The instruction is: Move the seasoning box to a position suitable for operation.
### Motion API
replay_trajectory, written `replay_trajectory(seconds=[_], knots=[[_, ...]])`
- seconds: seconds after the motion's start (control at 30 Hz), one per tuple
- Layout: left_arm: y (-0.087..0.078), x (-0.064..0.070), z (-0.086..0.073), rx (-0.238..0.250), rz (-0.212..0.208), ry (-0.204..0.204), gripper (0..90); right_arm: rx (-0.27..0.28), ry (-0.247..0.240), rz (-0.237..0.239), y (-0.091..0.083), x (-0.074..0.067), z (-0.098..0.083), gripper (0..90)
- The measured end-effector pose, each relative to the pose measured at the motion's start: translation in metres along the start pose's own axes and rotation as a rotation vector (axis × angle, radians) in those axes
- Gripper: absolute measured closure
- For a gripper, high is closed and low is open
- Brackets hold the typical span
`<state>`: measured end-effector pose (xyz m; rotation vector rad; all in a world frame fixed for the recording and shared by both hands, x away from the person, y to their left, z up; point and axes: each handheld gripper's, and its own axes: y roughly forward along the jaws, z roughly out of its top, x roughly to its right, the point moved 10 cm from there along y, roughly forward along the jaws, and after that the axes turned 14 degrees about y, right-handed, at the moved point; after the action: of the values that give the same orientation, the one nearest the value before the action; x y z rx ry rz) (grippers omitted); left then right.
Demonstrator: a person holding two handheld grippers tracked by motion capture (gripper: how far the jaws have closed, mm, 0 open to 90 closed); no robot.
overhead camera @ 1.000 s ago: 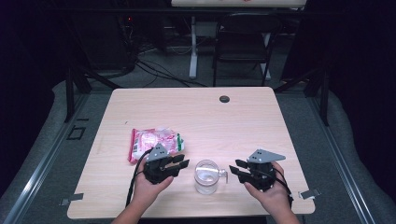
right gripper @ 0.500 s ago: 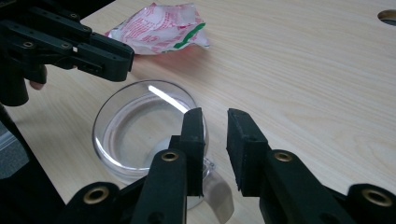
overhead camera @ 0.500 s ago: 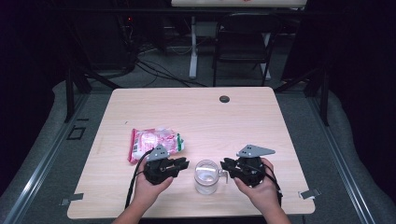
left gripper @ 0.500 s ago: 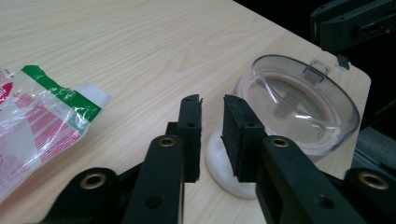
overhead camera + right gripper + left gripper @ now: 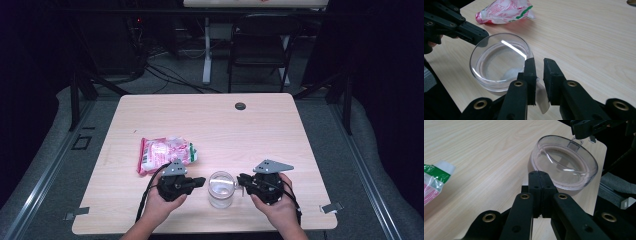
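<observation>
High view: glass mug [image 5: 221, 187] sits at the near edge of the table [image 5: 210, 125], between the two hands. Left gripper [image 5: 202, 181] just beside its left wall, right gripper [image 5: 241, 179] at its right side. Snack bag [image 5: 165, 152] lies behind the left hand, apart from the mug.

Left gripper view: jaws have just been closing and now meet, nothing between them. Tips sit right at the mug [image 5: 564, 165] wall, so it reads as a brace, not a grip. Can't tell if they actually touch the glass.

Right gripper view: jaws have just been closing, narrow gap left, clear handle [image 5: 542, 98] between them. Can't tell yet if the pads bite on it. The mug looks empty.

My read: the step is taking the mug by the handle.
- finish the squeeze with the handle deep in the pads, not at the tips, since glass is slick
- keep the left tips against the wall so the mug doesn't spin or skid while the right clamps
- the mug is close to the table edge, so any push should go inward
- lift straight up, and check it doesn't swing on the handle
</observation>
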<state>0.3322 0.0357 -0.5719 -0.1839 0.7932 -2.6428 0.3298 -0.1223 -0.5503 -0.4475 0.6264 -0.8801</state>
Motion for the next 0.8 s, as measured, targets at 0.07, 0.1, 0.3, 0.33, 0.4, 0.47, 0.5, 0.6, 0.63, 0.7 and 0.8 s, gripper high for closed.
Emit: replay_trajectory(seconds=[0.07, 0.1, 0.3, 0.33, 0.4, 0.47, 0.5, 0.6, 0.63, 0.7, 0.8], knots=[[0.000, 0.001, 0.000, -0.005, -0.010, 0.004, 90.0, -0.003, 0.019, 0.015, 0.000, 0.000, -0.001, 80.4], [0.001, 0.002, 0.000, -0.004, -0.015, 0.007, 90.0, -0.001, 0.024, 0.019, 0.000, 0.001, -0.001, 80.4], [0.005, 0.008, -0.005, -0.044, -0.037, 0.044, 90.0, 0.004, 0.035, 0.032, 0.001, 0.001, -0.002, 80.8], [0.005, 0.008, -0.005, -0.044, -0.037, 0.040, 90.0, 0.006, 0.036, 0.033, 0.001, 0.001, -0.002, 81.0], [0.005, 0.009, -0.006, -0.049, -0.047, 0.039, 90.0, 0.010, 0.039, 0.034, 0.001, 0.001, -0.001, 81.2], [0.006, 0.009, -0.007, -0.049, -0.046, 0.046, 90.0, 0.012, 0.039, 0.034, 0.001, 0.001, -0.002, 81.4], [0.005, 0.010, -0.008, -0.063, -0.056, 0.051, 90.0, 0.008, 0.036, 0.034, 0.001, 0.001, -0.002, 81.4], [0.006, 0.010, -0.010, -0.069, -0.053, 0.058, 90.0, 0.012, 0.039, 0.039, 0.001, 0.001, -0.002, 81.4], [0.007, 0.010, -0.010, -0.066, -0.047, 0.055, 89.9, 0.012, 0.039, 0.039, 0.001, 0.001, -0.002, 81.5], [0.008, 0.010, -0.012, -0.074, -0.055, 0.050, 89.9, 0.009, 0.039, 0.043, 0.001, 0.000, -0.002, 81.4], [0.008, 0.010, -0.012, -0.079, -0.055, 0.049, 89.9, 0.015, 0.042, 0.044, 0.002, -0.001, -0.002, 81.2]])
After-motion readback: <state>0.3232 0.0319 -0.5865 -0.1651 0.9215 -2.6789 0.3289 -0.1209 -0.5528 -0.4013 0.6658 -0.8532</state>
